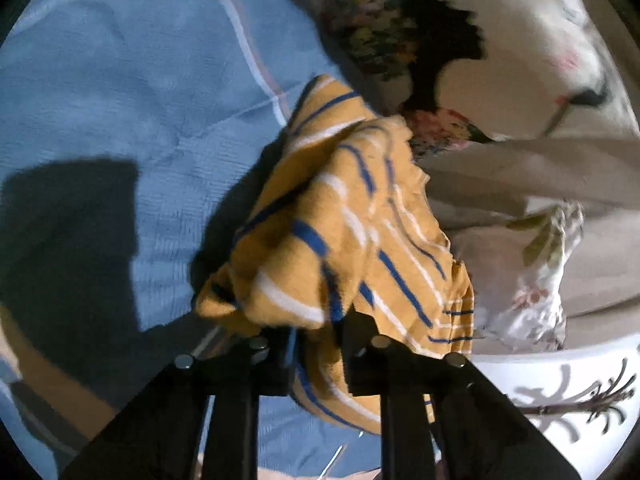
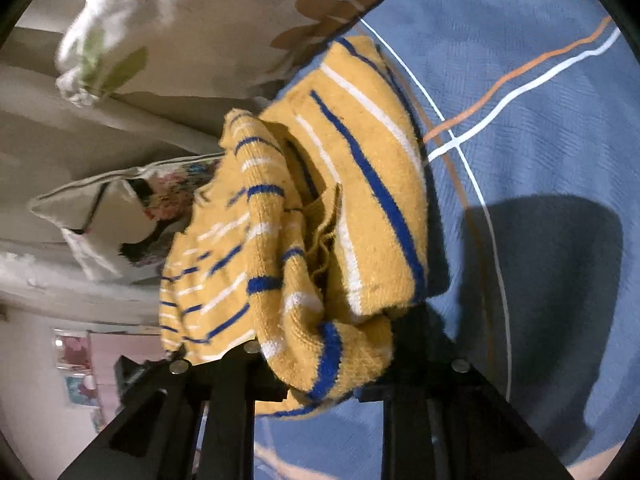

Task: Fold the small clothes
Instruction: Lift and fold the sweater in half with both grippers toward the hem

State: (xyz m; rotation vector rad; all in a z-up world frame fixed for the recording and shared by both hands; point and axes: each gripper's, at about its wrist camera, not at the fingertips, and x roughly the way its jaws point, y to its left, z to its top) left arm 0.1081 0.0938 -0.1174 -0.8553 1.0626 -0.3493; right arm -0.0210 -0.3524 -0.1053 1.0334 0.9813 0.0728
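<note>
Knitwear fills the middle of both wrist views: a small mustard-yellow sweater with blue and white stripes, bunched and hanging in folds above a blue bedsheet crossed by thin white and orange lines. No box, basket or drawer shows in either view; the sheet is the only surface under the garment.

The left gripper reaches forward over the sheet with its black fingers pointing away from the camera. A thick fold of the sweater passes down between them and drapes over both, so the jaws are clamped on the cloth. Most of the garment rises ahead of the fingertips and sags to the right, toward a floral pillow and beige bedding. A hard shadow lies on the sheet to the left.

The right gripper is rolled well to one side, so the bed edge runs diagonally and a room wall appears at lower left. The sweater sits as a rolled cuff-like bundle wedged between its fingers, which are pinched onto the knit. The rest of the garment stands up ahead of the jaws, with a striped sleeve flopping left toward a patterned cushion and a leaf-print pillow. The blue sheet lies to the right.
</note>
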